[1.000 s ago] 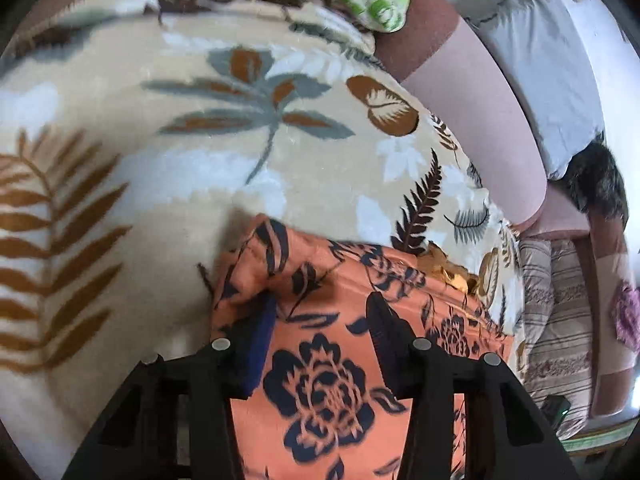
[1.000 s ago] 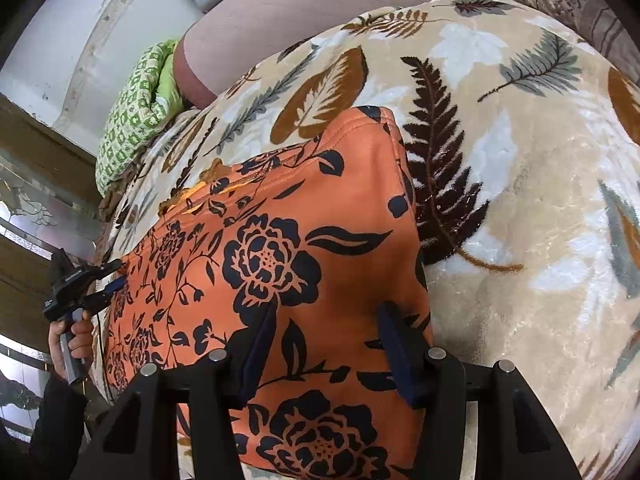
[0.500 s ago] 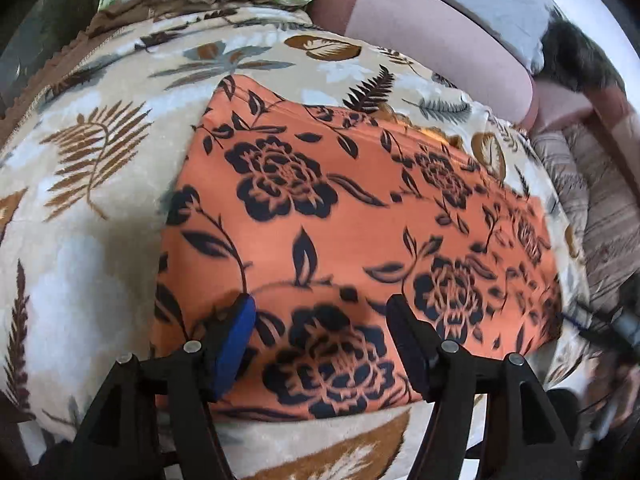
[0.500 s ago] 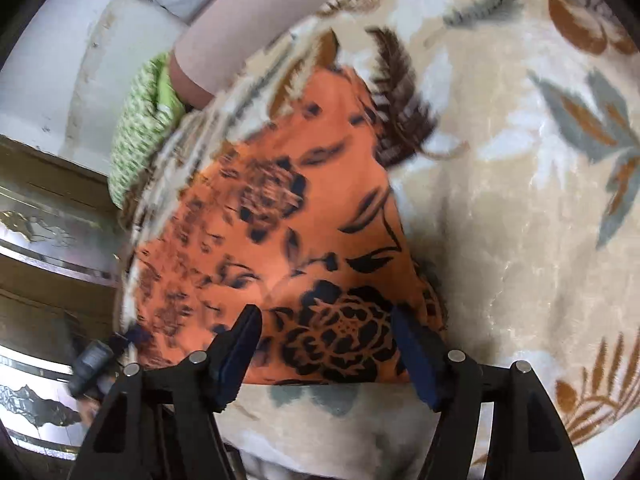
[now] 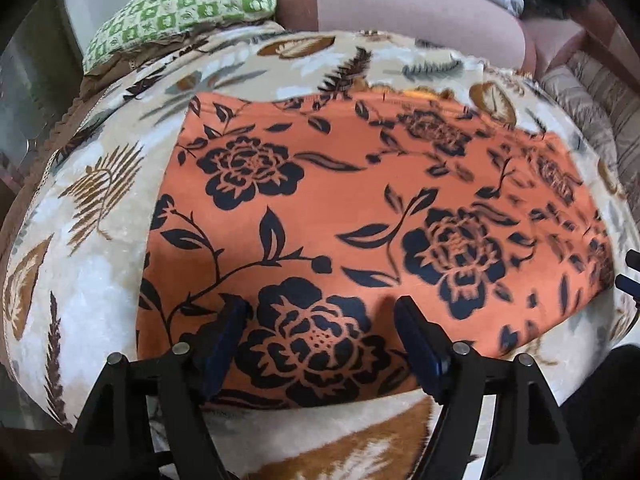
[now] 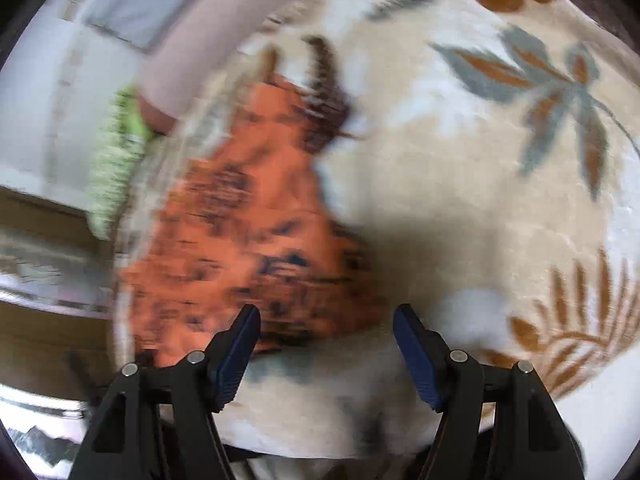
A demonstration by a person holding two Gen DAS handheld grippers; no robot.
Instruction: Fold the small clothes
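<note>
On the leaf-patterned blanket (image 5: 100,280), in the left wrist view, the orange floral garment (image 5: 360,208) lies spread flat as a wide folded panel, its near edge just ahead of the left gripper (image 5: 320,332). That gripper hangs above the cloth's near part with its jaws released; they have just been opening, and nothing is gripped between them, though the fabric shows in the gap below. A green checked pillow (image 5: 180,12) sits at the far left, beside a pink bolster (image 5: 400,4).

In the right wrist view, which is heavily blurred, the orange garment (image 6: 248,232) lies to the left on the blanket (image 6: 480,208). The right gripper (image 6: 326,340) hovers past the garment's near corner, jaws released and holding nothing; its left pad (image 6: 236,356) overlaps the cloth's edge in the picture, and whether they touch cannot be told.
</note>
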